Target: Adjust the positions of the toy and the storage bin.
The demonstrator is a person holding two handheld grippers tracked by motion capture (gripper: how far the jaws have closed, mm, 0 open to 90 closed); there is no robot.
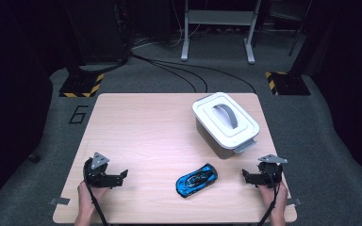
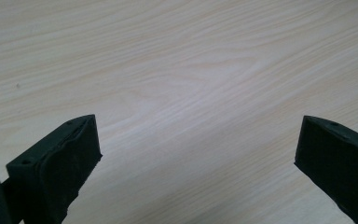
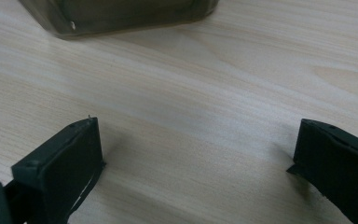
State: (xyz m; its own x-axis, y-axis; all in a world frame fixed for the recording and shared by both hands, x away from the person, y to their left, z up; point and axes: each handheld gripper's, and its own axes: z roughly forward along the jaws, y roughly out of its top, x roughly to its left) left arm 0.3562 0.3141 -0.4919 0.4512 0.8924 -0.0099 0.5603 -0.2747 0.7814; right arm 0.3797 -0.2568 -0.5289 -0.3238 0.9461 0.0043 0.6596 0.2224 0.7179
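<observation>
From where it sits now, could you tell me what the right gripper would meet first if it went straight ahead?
Judging by the high view, the right gripper points left across the table toward the blue toy car, probably first. Its own view shows the storage box ahead, so the heading is uncertain.

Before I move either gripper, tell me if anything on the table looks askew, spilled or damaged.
Nothing stands out. The blue toy car sits on its wheels, diagonal to the table edge. The white-lidded storage box is closed, handle flat, also turned at an angle. Left gripper and right gripper are open and empty.

Bright tabletop, dark surroundings, soft focus
</observation>
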